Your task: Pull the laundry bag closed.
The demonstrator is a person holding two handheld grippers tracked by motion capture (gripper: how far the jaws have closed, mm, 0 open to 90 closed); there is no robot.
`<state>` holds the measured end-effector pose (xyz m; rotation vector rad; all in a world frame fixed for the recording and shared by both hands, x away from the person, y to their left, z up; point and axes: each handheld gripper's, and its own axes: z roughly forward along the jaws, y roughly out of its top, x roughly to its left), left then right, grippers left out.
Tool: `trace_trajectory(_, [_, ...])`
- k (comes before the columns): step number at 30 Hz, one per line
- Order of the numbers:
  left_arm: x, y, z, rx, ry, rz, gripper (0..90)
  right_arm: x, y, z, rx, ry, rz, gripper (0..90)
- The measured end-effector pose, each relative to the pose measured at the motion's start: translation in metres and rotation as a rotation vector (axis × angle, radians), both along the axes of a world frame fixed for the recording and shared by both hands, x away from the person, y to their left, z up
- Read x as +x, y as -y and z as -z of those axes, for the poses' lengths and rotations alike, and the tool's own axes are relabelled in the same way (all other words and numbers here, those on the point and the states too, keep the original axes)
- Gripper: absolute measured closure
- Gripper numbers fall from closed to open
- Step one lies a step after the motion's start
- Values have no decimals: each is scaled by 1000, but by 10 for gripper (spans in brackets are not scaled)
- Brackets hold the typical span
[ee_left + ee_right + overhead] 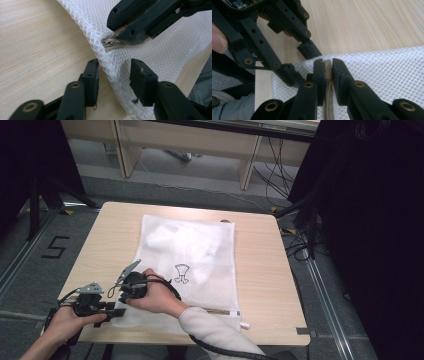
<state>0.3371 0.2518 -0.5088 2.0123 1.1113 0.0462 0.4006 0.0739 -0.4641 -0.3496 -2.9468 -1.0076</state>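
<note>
Pinching the zip pull [109,42] of the mesh bag [192,255], right tool [327,72] is nearly closed. Left tool [113,75] gapes wide round the bag's corner on the desk [260,260].

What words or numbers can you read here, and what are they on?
"5": marked in black on the grey floor, left of the table.
The mesh bag carries a small black outline drawing, not letters.
Nothing else is readable.

Near corner of the mesh bag [150,315] hidden beneath the right hand [157,297]
</note>
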Motion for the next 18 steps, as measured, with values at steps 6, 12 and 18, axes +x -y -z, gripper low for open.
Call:
trace_trajectory(6, [4, 3, 1, 16, -9, 6, 736, -2, 0, -2, 4, -16, -2, 823])
trace_trajectory(12, [5, 5, -3, 20, -44, 3, 852, -2, 5, -1, 2, -9, -11, 824])
trace_trajectory(18, [2, 6, -6, 26, -43, -14, 862, -2, 14, 1, -18, -12, -22, 825])
